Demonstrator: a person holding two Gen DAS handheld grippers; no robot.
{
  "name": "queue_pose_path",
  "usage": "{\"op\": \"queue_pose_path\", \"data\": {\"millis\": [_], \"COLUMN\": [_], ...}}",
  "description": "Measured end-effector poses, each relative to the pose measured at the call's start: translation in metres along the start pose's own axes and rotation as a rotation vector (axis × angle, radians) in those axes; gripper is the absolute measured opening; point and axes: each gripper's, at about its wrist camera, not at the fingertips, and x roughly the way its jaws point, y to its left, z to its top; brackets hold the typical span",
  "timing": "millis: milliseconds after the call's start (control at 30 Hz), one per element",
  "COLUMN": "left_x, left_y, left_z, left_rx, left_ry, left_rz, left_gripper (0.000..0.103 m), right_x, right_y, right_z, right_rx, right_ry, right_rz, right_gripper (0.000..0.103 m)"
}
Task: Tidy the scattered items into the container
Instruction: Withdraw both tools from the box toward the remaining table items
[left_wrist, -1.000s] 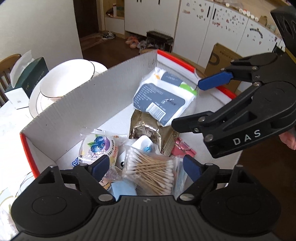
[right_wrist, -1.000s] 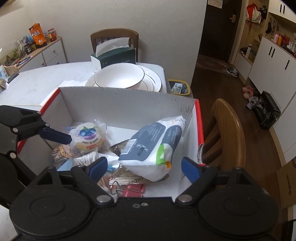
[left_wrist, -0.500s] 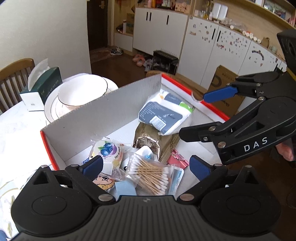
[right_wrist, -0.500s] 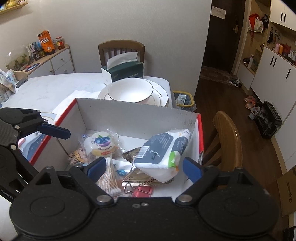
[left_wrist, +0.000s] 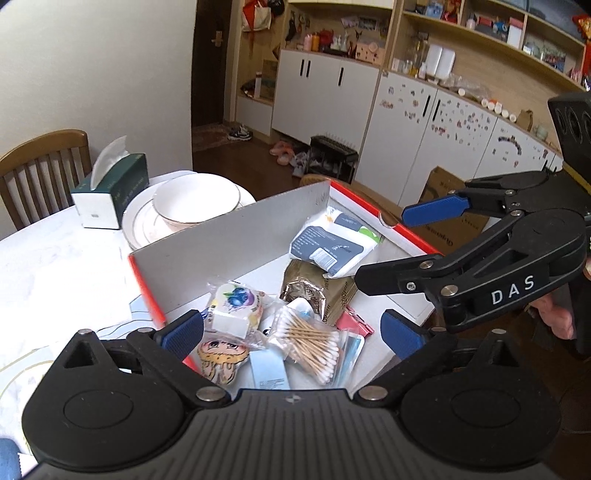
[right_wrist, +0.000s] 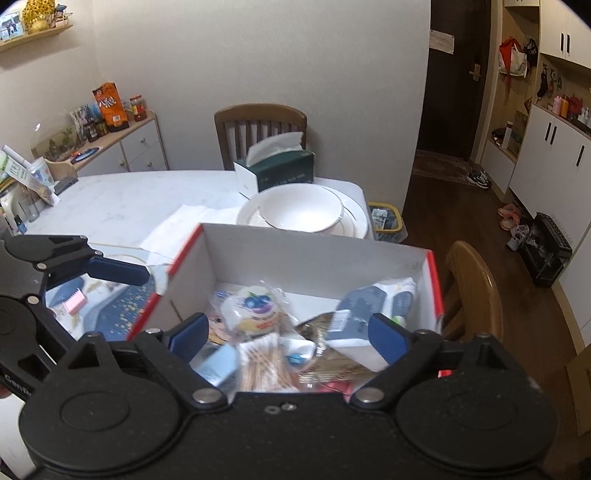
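Both grippers are up over the box (left_wrist: 236, 236) now, and both sets of fingers stand wide with nothing between them — they have just been spreading further. The left gripper (left_wrist: 291, 328) looks down into the white box with its red edges, which sits on the white counter (left_wrist: 55, 266). Inside it all lies together: the bag of cotton swabs (left_wrist: 308, 338) near the front, the round blueberry-labelled packet (left_wrist: 236, 301) to its left, the crinkled gold-brown pouch (left_wrist: 314, 291) behind, and the grey-and-white tissue pack (left_wrist: 332, 242) leaning by the far right wall. The right gripper (right_wrist: 288, 332) hangs over the same heap — blurred in its own view. Behind the box stand a white bowl on plates (right_wrist: 301, 212) and a green tissue box (right_wrist: 277, 170).
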Motion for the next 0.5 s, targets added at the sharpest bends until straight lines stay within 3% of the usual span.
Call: {"op": "queue_pose_path", "data": {"millis": [500], "left_x": [-0.066], "left_y": [0.078], "left_z": [-0.046], "left_rx": [-0.085], "left_ry": [-0.042], "left_rz": [0.072], "left_gripper": [0.102], "right_x": [0.015], "right_y": [0.087], "right_z": [0.013], "right_rx": [-0.011], "right_ry": [-0.003], "right_rz": [0.038], "right_gripper": [0.093]}}
